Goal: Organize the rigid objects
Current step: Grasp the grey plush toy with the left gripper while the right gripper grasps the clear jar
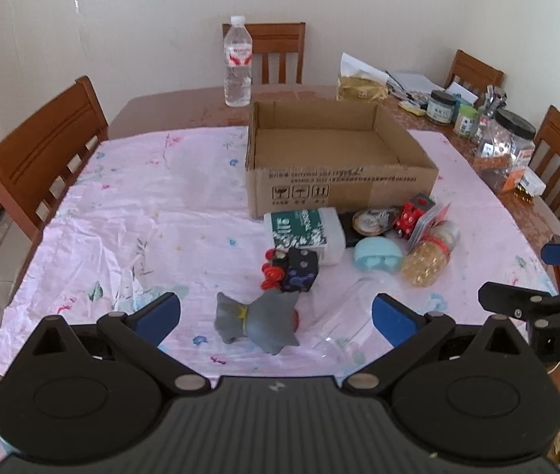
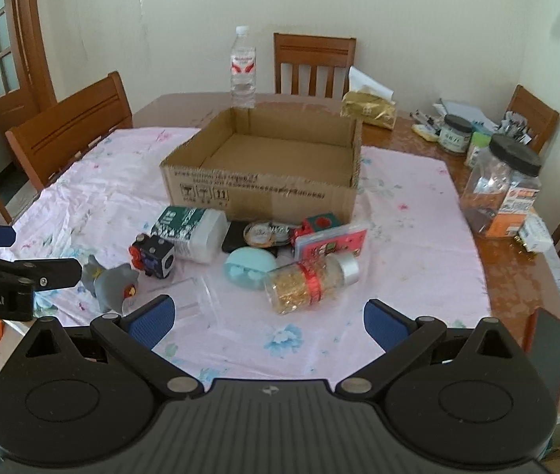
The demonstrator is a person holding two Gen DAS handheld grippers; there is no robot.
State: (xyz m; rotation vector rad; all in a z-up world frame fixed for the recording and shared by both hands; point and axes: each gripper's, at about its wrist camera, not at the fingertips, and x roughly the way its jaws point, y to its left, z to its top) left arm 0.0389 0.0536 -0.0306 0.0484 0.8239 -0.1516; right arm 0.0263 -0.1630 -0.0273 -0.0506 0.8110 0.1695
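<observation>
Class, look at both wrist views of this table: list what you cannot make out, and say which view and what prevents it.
- Print on the cardboard box: left wrist view, too small and blurred to read.
- Flat black item: right wrist view, mostly covered by the round tin and the white tub.
- Clear plastic cup: left wrist view, transparent, its outline fades into the cloth.
- Right tool: left wrist view, cut off by the right edge.

Home dining rm: wooden chairs (image 2: 314, 64) round clothed table (image 2: 418, 213), jars (image 2: 503, 185) at table's right edge.
</observation>
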